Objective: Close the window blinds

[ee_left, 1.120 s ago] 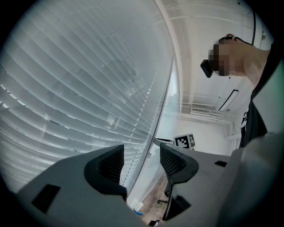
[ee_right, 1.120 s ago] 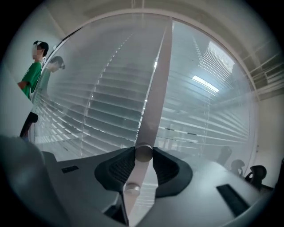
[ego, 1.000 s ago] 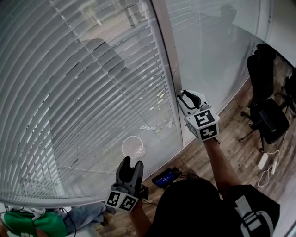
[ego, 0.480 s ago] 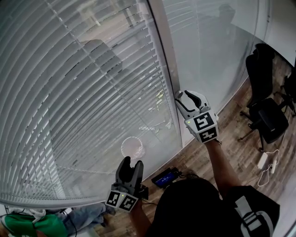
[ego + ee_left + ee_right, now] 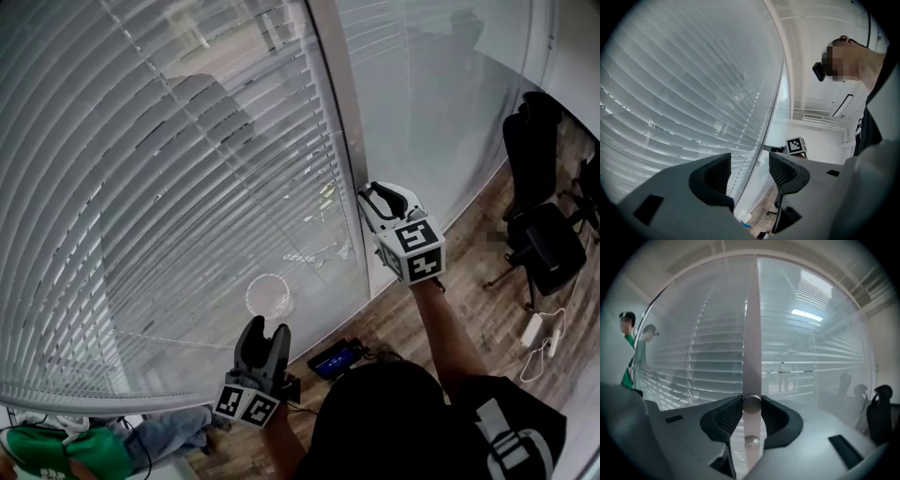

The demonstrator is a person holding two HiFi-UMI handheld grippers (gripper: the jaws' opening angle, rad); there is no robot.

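- Jaws of the right gripper point(image 5: 378, 199) have just been closing and now pinch the round knob point(image 5: 751, 404) on the frame post point(image 5: 336, 131). The left gripper point(image 5: 264, 334) hangs at 6 o'clock, its jaws apart on nothing.
- The blinds point(image 5: 169, 187), slats part-open, fill the glass from 9 to 12 o'clock.
- Risk: the knob looks small and smooth, so a wrist roll off its axis could let the jaws slip round it and leave the slats unturned.
- Wood floor point(image 5: 469, 267). An office chair point(image 5: 548, 246) sits at 3 o'clock, a person in green point(image 5: 66, 455) at 7.
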